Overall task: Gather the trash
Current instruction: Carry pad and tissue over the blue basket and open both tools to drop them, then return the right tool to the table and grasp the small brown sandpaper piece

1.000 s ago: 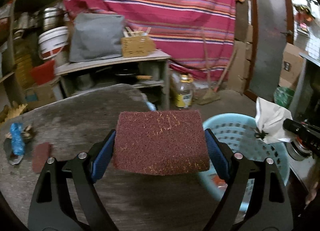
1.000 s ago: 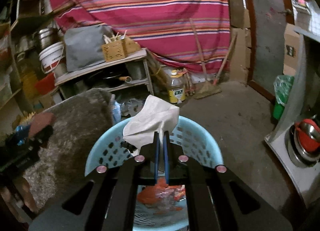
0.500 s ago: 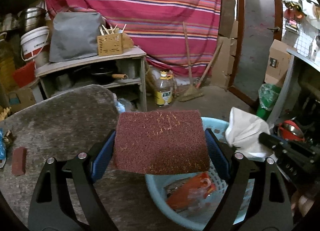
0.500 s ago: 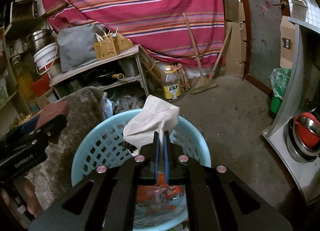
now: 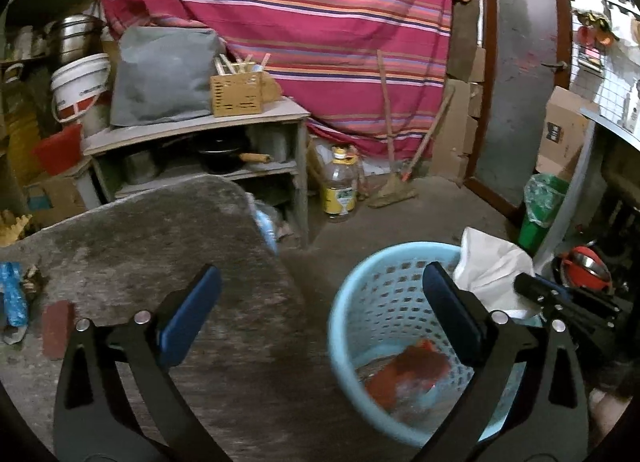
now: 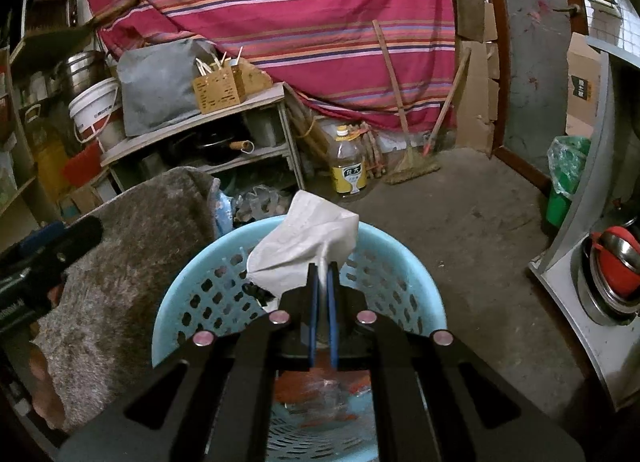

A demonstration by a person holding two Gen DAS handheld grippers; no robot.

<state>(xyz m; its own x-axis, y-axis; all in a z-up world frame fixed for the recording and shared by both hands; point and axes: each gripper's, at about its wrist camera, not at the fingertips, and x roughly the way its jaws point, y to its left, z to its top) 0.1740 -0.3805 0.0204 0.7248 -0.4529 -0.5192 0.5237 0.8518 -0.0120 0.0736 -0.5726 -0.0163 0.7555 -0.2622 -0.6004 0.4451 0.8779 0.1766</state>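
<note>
A light blue basket [image 5: 380,286] stands on the floor beside the grey table [image 5: 160,230]; it also shows in the right wrist view [image 6: 384,246]. My left gripper [image 5: 320,302] is open and empty, over the table edge and the basket's left rim. A dark red scouring pad [image 5: 416,366] lies in the basket among orange wrappers. My right gripper [image 6: 323,274] is shut on a crumpled white tissue [image 6: 304,238], held over the basket; the tissue also shows in the left wrist view [image 5: 492,274]. On the table's left lie a small red pad [image 5: 58,328] and a blue wrapper [image 5: 14,294].
A wooden shelf unit [image 5: 200,142] with pots stands behind the table. An oil bottle [image 5: 340,186] and a broom [image 5: 394,182] stand by the striped cloth [image 5: 320,22]. A green bin [image 5: 540,206] and a metal counter [image 6: 592,222] are at right.
My left gripper opened and the dark red scouring pad dropped into the basket. My right gripper still holds the tissue over the basket.
</note>
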